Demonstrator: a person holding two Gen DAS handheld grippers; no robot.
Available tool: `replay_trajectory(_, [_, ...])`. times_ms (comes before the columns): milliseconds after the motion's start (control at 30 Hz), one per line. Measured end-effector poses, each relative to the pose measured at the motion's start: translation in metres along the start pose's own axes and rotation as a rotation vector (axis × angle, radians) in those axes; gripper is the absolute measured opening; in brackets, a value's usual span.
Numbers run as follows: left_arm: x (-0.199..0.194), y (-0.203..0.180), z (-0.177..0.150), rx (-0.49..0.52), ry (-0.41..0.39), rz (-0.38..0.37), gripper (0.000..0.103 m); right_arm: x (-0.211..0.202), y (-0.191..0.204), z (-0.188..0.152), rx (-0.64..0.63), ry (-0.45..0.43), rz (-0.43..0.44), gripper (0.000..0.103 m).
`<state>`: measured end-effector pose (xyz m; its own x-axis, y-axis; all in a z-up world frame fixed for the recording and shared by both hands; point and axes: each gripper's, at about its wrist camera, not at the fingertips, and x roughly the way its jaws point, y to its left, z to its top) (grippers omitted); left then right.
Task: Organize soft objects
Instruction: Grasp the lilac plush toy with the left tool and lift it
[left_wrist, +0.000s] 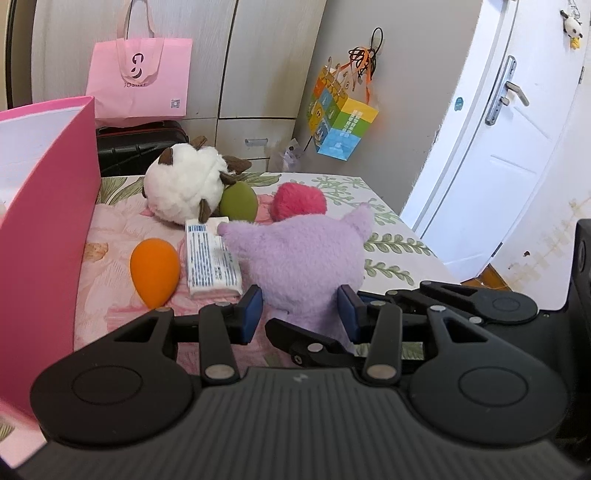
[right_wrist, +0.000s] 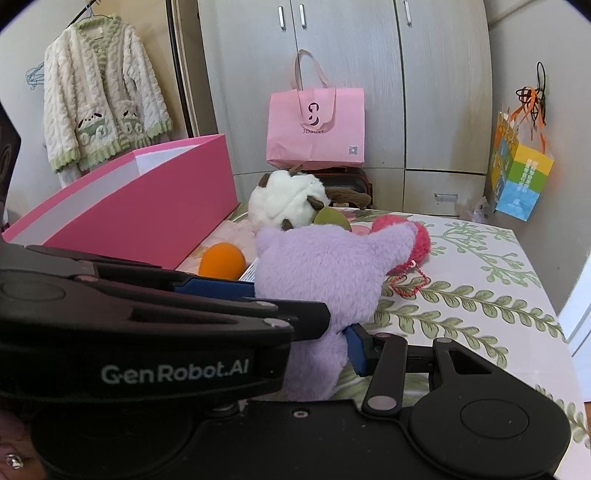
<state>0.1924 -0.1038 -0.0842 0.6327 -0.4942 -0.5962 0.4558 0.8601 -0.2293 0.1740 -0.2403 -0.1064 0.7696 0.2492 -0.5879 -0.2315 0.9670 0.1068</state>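
Left gripper: pointing forward and downward over the bed, its blue pads pressing into the two sides of the purple plush's lower end, jaws standing narrow and gripping it.
Right gripper: coming in beside the left one at much the same downward slant; one blue pad is touching the plush's near right side, the other is lying along its left flank, so the plush is sitting between the jaws; I cannot tell whether they are pinching it or only bracketing it.
Overlap: in the right wrist view the left gripper's black body is crossing the foreground, covering much of the right gripper's left finger.
Hand: a fingertip with a ring is showing at the lower left corner of the right wrist view.
Purple plush: standing over the bedspread, ears pointing away from the grippers, to the right of the pink box.
White plush: lying beyond the purple plush, touching a green egg.
Pink pompom: sitting just behind the purple plush.
Orange egg: resting between the box and a white packet.
Packet: lying just left of the purple plush.
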Motion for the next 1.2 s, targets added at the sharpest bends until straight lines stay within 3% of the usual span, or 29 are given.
replay_trajectory(500, [-0.085, -0.011, -0.026, 0.03, -0.093, -0.013, 0.042, -0.067, 0.045, -0.012, -0.098, -0.065, 0.005, 0.054])
replay_trajectory(633, [-0.107, -0.01, -0.037, 0.024, -0.072, 0.013, 0.042, -0.082, 0.068, -0.019, -0.149, -0.071, 0.008, 0.054])
replay_trajectory(733, [-0.121, -0.005, -0.046, 0.007, -0.026, 0.037, 0.042, -0.086, 0.081, -0.026, -0.159, -0.033, 0.049, 0.054])
replay_trajectory(867, [-0.15, 0.006, -0.057, -0.011, -0.023, 0.056, 0.043, -0.098, 0.101, -0.029, -0.189, -0.026, 0.121, 0.054])
replay_trajectory(1033, [-0.187, 0.02, -0.065, -0.051, -0.03, 0.129, 0.043, -0.104, 0.123, -0.027, -0.165, -0.018, 0.247, 0.054])
replay_trajectory(1200, [-0.217, 0.032, -0.078, -0.098, -0.086, 0.184, 0.043, -0.108, 0.148, -0.026, -0.189, -0.011, 0.328, 0.054])
